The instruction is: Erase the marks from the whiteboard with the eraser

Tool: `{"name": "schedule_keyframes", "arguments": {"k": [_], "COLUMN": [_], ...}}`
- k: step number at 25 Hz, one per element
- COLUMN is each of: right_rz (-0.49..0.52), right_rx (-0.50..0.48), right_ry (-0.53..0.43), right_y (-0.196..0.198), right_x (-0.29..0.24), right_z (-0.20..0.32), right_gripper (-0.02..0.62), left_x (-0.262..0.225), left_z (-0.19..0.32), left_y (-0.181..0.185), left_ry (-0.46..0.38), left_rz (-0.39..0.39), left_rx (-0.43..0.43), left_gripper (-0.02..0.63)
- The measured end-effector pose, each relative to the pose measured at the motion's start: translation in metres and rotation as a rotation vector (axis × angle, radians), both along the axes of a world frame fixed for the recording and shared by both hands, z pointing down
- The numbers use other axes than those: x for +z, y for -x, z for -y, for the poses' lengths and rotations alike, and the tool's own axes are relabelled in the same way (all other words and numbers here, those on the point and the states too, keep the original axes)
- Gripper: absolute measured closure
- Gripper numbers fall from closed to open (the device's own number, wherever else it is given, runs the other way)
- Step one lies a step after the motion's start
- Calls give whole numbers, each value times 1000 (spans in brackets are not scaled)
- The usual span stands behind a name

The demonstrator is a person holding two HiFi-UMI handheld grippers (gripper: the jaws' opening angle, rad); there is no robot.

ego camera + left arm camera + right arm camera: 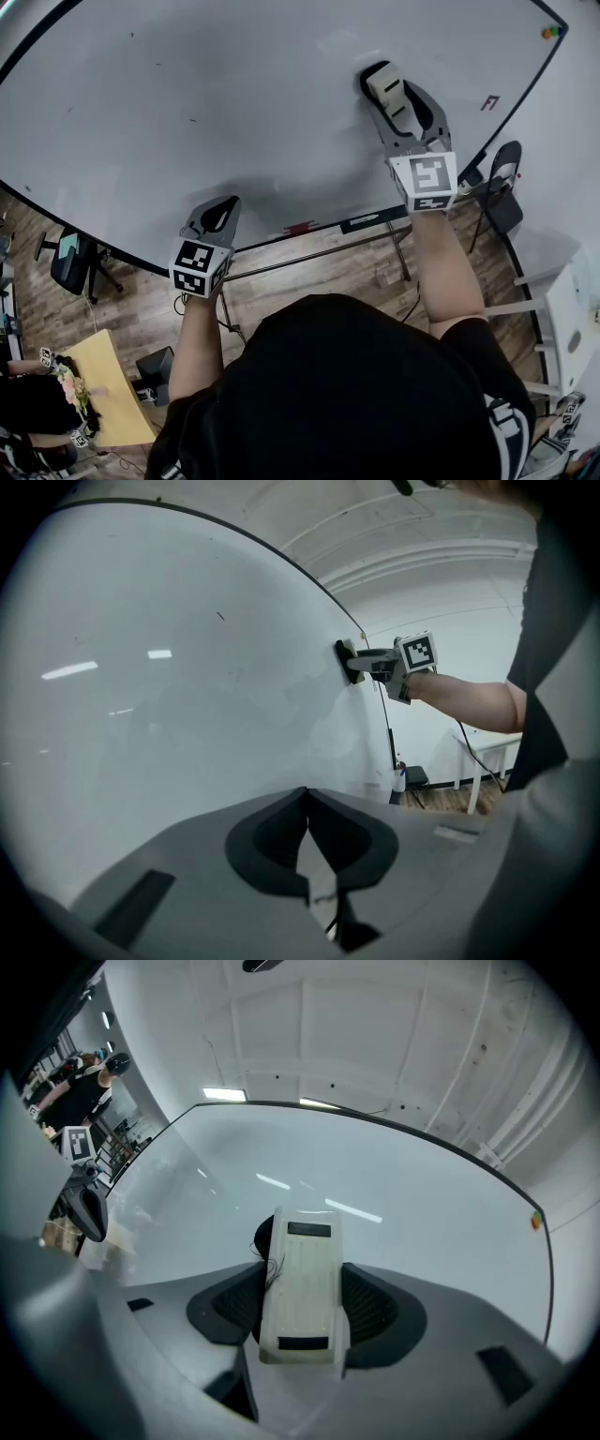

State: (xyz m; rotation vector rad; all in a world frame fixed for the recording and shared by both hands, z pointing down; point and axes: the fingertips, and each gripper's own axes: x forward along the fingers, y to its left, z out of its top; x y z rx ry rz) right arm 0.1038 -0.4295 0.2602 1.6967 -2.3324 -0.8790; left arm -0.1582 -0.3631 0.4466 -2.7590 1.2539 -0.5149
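Wiping step in hand: right hand-held gripper (392, 101) clamped on the white eraser (302, 1283), pressed against the whiteboard (187, 103) at upper right; left hand-held gripper (221, 208), jaws together and empty, near the lower edge. Next move likely calls for sweeping toward the small red mark (489, 102)

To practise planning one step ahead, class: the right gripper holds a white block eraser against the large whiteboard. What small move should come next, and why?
Probably slide the white block eraser, clamped in the right gripper and pressed against the large glossy whiteboard, rightward to the small red mark near the board's right edge. The surface around the eraser looks clean, and that mark is not yet wiped.
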Motion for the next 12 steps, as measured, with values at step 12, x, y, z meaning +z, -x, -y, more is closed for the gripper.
{"name": "schedule_keyframes", "arguments": {"k": [12], "right_rz": [154], "right_rx": [42], "right_ry": [46], "right_y": [-57], "right_x": [1], "right_z": [8], "right_gripper": [350], "left_x": [-1], "left_z": [-4], "left_y": [-11], "left_ry": [-6], "left_rz": [-5], "left_rx": [17], "left_gripper": [595]}}
